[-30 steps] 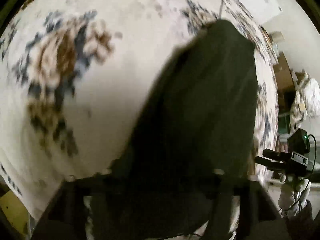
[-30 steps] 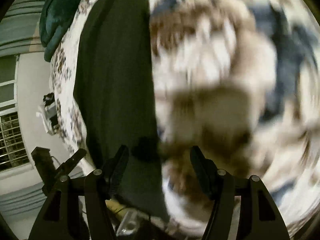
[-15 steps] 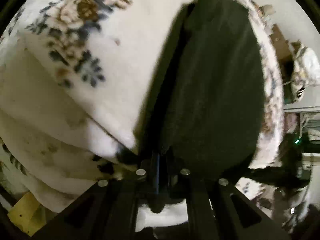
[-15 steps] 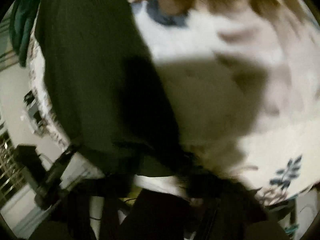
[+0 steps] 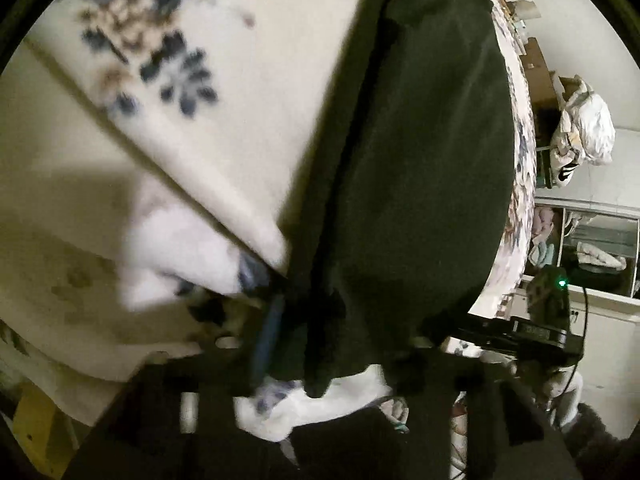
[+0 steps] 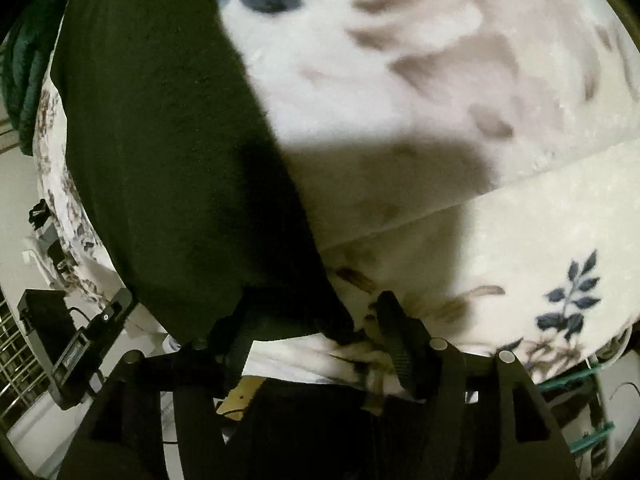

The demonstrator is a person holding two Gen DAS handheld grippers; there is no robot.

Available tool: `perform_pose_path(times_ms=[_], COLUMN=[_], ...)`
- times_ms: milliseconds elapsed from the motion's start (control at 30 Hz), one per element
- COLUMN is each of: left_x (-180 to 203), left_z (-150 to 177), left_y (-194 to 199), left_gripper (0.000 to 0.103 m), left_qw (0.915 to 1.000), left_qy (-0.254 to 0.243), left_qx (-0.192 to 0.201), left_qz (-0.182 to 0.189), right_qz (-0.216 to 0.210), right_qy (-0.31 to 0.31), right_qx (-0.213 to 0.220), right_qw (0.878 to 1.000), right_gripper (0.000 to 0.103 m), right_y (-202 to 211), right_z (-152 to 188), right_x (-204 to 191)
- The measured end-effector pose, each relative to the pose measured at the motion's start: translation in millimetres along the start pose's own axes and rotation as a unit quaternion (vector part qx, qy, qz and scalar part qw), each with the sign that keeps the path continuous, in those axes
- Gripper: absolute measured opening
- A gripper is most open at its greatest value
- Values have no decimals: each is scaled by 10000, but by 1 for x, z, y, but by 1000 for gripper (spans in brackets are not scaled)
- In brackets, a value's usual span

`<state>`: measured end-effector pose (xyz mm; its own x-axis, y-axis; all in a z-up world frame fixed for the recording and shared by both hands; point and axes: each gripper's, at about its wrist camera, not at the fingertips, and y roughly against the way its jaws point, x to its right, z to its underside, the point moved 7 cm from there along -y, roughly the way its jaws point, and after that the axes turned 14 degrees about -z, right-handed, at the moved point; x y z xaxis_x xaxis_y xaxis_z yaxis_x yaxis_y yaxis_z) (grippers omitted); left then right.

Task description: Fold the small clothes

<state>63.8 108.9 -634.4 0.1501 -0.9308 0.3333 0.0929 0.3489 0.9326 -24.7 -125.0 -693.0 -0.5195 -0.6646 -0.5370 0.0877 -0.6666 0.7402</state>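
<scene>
On floral blanket – dark garment, both tools' jaws opening.

On my left side the floral blanket lies flat and open beside the dark garment, so I have clear passage there. Its folded lower edge bunches up just under my left gripper. To my right, the blanket is bare too. Past the bed's edge, cluttered shelves and a white bundle close off that side.
</scene>
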Motion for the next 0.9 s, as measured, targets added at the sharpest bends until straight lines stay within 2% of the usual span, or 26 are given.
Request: perform_pose_path(times_ms=[33,133,167,200,233,267,333,467,533,600,700,733,767,800,833,867,900], left_x=[6,9,12,14,14,15,16,11,2,-3,-9,-12,-14,-14,-16,-17,-15], left_z=[0,6,7,7,7,8,12,18,16,12,10,9,9,9,7,3,-1], left_y=[-2,-5,-8,-10,-12,-9,3,33,27,16,14,16,19,23,24,24,23], left_gripper=[45,42,32,15,8,7,7,5,5,6,14,24,33,38,51,58,58], left_qw=[10000,9992,9978,9967,9955,9955,9952,9937,9946,9973,9993,9993,9996,9998,9997,9996,9994], left_qy=[-17,-252,-318,-348,-359,-324,-315,-465,-504,-436,-328,-273,-219,-163,-109,-34,-22], left_qx=[-37,45,155,210,245,304,454,695,569,342,80,76,98,128,169,255,292], left_qz=[43,-308,-569,-703,-842,-836,-805,-743,-706,-482,-186,-243,-176,41,104,115,191], right_qz=[-45,-191,-263,-292,-261,-226,-197,-422,-410,-231,73,171,183,117,53,-19,-107], right_qy=[-52,-270,-291,-272,-223,-168,-134,-304,-212,-26,348,451,517,551,560,563,564], right_qx=[9,34,29,39,87,158,197,272,275,239,-48,-102,-136,-141,-107,-40,35], right_qw=[10000,9994,9992,9992,9994,9995,9995,9983,9986,9994,9994,9988,9984,9983,9984,9984,9983], right_gripper=[62,62,62,62,58,38,7,6,6,6,10,14,24,33,53,63,63], right_y=[-3,-18,-21,-23,-25,-26,-29,-19,-14,-17,-32,-31,-29,-25,-21,-17,-14], right_z=[1,-4,-9,-10,-10,-10,-7,9,17,16,11,9,8,7,5,3,0], right_x=[4,4,0,-3,-4,-7,-11,-19,-23,-20,-31,-31,-32,-33,-33,-33,-32])
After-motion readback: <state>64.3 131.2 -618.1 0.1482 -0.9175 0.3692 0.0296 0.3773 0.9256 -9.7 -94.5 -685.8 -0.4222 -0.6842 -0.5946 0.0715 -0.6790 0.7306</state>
